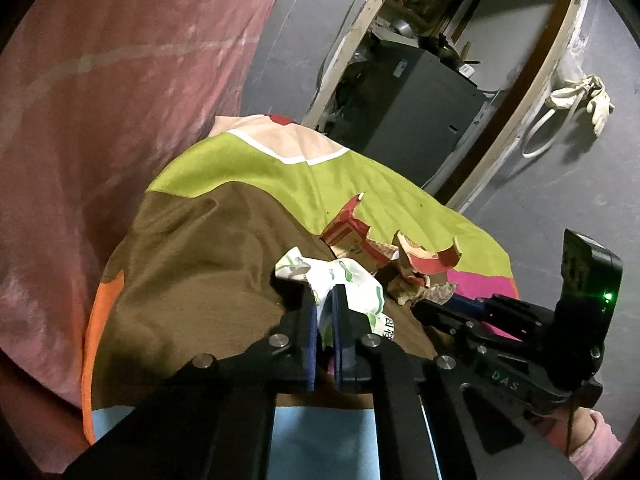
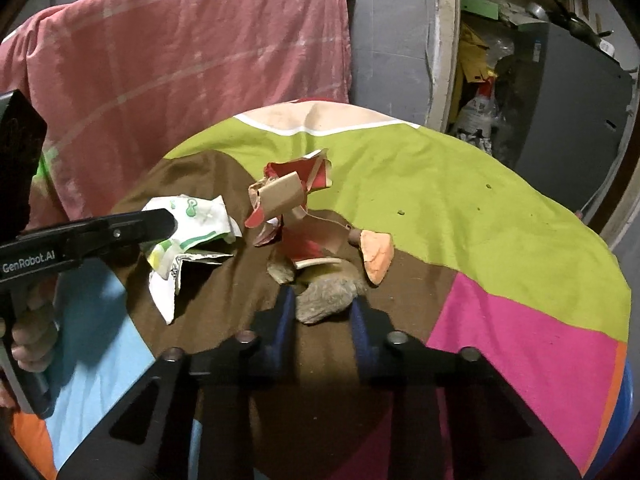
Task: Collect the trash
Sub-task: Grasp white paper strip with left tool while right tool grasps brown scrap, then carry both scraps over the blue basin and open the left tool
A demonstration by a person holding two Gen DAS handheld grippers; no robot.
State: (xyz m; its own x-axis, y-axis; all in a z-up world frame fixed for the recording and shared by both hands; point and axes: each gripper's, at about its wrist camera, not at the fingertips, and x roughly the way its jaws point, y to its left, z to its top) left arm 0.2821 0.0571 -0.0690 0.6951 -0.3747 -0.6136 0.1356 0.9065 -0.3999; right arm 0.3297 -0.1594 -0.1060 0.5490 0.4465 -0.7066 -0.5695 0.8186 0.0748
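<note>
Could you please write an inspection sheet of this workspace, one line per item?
Surface: multicoloured cloth covers a round top; wrinkled.
Job's things: white-green wrapper; torn red carton pieces; orange scrap; crumpled brown lump; all close together on the brown patch.
Clutter: nothing seen beyond the trash.
Grippers: left gripper shut on the wrapper; right gripper has its pads on both sides of the brown lump, seemingly touching.
Cables: white hose or cable loop on the wall.
Surroundings: pink towel draped behind; grey cabinet in a doorway; pale glove hanging on the wall.
</note>
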